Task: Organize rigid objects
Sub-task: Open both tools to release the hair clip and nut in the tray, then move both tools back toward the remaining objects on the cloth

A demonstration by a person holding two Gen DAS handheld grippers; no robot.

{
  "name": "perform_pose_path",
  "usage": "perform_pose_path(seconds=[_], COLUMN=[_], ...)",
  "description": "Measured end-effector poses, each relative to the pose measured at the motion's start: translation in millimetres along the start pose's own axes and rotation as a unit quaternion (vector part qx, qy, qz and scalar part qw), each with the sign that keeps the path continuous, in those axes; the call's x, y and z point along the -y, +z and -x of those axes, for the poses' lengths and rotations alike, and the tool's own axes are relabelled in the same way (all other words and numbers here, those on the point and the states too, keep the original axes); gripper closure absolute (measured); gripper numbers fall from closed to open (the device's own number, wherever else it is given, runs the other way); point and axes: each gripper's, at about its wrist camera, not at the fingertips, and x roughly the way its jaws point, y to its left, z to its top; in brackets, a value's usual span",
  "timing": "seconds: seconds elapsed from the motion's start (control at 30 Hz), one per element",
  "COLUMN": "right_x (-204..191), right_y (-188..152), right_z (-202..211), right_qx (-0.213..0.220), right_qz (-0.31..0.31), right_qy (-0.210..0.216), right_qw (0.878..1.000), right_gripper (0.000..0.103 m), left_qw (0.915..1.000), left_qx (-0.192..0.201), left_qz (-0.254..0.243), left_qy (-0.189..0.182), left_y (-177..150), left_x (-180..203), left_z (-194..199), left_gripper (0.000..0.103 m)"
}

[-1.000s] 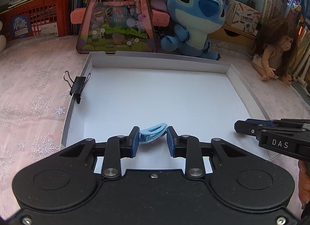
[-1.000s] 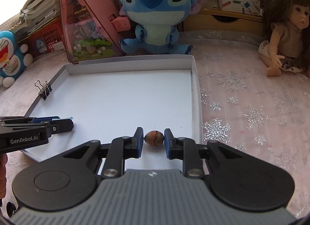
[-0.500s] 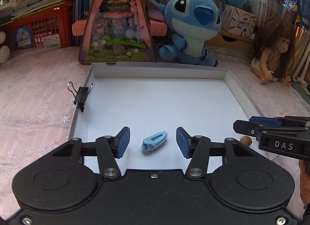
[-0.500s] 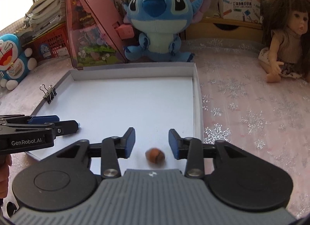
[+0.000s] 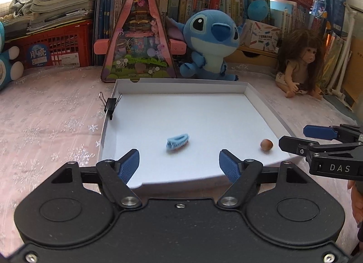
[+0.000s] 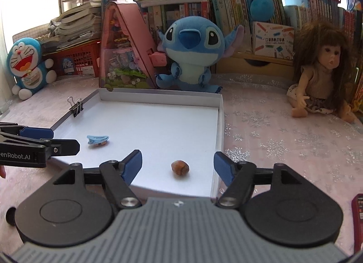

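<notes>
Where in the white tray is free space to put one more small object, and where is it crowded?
The white tray is bare across its middle and far half, between the binder clip on its left wall and the right wall. The near edge is crowded: the blue hair clip, the nut, and both open grippers, left and right.

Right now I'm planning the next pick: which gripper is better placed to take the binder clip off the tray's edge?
Left gripper: the binder clip sits on the tray wall on its side; both are open and empty.
</notes>
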Motion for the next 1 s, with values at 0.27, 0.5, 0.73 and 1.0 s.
perform_pose_path(seconds=[0.27, 0.5, 0.73, 1.0], right_x=[-7.2, -9.7, -6.0, -1.8], right_y=[-26.4, -49.7, -67.9, -86.8], right_z=[30.4, 49.6, 64.0, 79.1], right_qx=[0.020, 0.028, 0.031, 0.035], right_qz=[0.018, 0.028, 0.023, 0.020], right_qy=[0.003, 0.002, -0.012, -0.037], right_qw=[1.000, 0.999, 0.999, 0.998], right_gripper=[0.019, 0.017, 0.016, 0.016], left_qw=[0.9996, 0.9992, 0.9987, 0.9981], left_qx=[0.018, 0.031, 0.038, 0.039], left_qz=[-0.020, -0.025, -0.026, -0.024], left_qy=[0.001, 0.005, 0.020, 0.040], left_y=[-32.9, -59.1, -77.8, -98.9], left_x=[4.0, 1.3, -5.9, -16.6], left_z=[34.6, 57.9, 70.9, 83.6], left_gripper=[0.025, 0.024, 0.024, 0.023])
